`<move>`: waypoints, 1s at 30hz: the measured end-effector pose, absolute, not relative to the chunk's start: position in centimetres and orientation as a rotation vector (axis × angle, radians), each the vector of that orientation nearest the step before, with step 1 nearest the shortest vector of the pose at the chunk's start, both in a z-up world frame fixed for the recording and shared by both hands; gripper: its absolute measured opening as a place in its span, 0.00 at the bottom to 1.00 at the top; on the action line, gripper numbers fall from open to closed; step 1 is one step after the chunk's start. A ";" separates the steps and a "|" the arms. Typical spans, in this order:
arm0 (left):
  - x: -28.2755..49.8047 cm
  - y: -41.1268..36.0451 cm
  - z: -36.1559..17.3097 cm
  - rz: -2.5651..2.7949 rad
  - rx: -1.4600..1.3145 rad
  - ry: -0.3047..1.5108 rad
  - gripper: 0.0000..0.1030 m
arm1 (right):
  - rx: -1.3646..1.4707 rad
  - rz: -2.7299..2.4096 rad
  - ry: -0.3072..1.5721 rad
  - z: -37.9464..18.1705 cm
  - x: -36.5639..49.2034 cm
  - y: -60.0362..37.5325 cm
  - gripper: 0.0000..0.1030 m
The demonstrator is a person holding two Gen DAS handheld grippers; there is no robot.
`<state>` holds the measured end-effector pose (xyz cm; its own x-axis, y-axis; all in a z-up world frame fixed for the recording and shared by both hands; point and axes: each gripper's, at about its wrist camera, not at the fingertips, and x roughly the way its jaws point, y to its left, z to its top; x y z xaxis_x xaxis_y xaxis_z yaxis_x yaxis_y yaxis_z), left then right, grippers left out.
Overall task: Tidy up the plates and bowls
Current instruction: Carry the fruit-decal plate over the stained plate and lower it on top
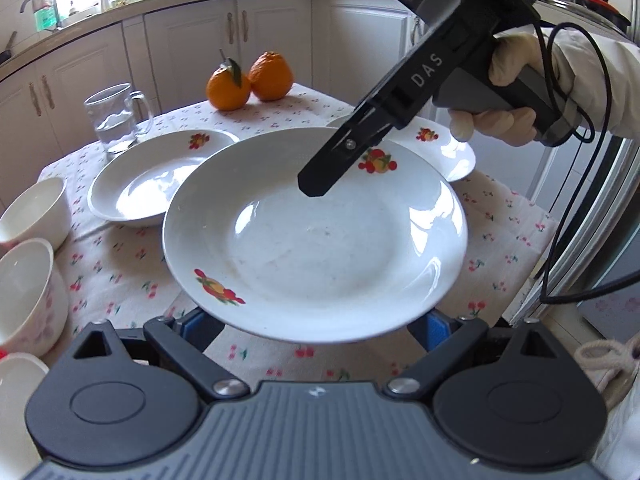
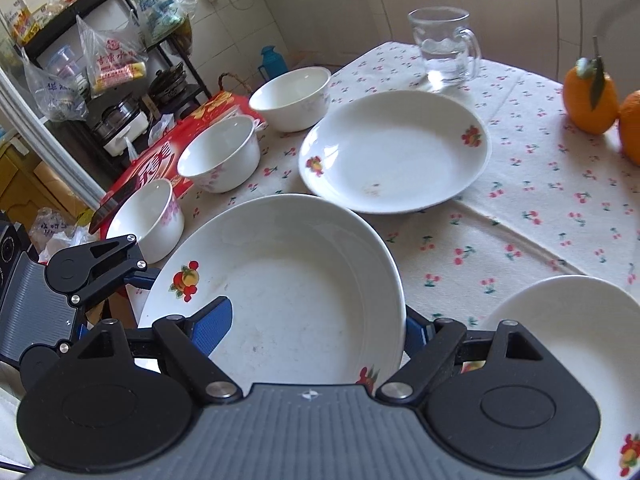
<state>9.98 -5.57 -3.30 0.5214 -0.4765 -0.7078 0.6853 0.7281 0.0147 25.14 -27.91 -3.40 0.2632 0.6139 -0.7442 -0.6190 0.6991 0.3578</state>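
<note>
A white deep plate (image 1: 312, 248) with fruit decals hangs above the cherry-print tablecloth (image 1: 120, 264), tilted in the right wrist view (image 2: 288, 280). My right gripper (image 2: 316, 316) has one blue finger (image 2: 212, 320) on the plate's inner face. The other finger is behind its rim, and the plate is caught between them. In the left wrist view that gripper (image 1: 320, 184) reaches over the far rim. My left gripper (image 1: 316, 316) stands wide under the near side, fingertips hidden. Two more plates (image 2: 396, 152) (image 2: 580, 340) lie on the table. Three bowls (image 2: 294, 98) (image 2: 220, 152) (image 2: 148, 220) line the left edge.
A glass mug (image 2: 444, 50) with water stands at the far edge, two oranges (image 2: 592, 96) at the far right. A red box (image 2: 180, 136) lies under the bowls at the table's left edge. Kitchen cabinets (image 1: 192, 52) stand behind. A cable (image 1: 592, 240) hangs from the right gripper.
</note>
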 end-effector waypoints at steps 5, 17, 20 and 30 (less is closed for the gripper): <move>11.1 -8.1 -2.9 -0.764 0.347 0.725 0.93 | 0.016 0.777 0.981 -2.8 25.0 -30.9 0.87; 13.7 -13.7 -3.8 -0.881 0.346 0.756 0.93 | 0.074 0.646 0.968 -3.1 24.6 -37.6 0.87; 14.3 -14.9 -4.1 -0.898 0.348 0.760 0.93 | 0.093 0.624 0.965 -3.5 24.7 -39.1 0.87; 15.5 -17.6 -4.6 -0.914 0.378 0.757 0.93 | 0.165 0.586 0.940 -4.6 25.3 -42.6 0.87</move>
<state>15.52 -17.64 -4.62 0.3824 -0.5698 -0.7274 0.8208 0.5710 -0.0157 25.30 -42.57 -4.60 0.4482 0.5409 -0.7117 -0.4010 0.8332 0.3807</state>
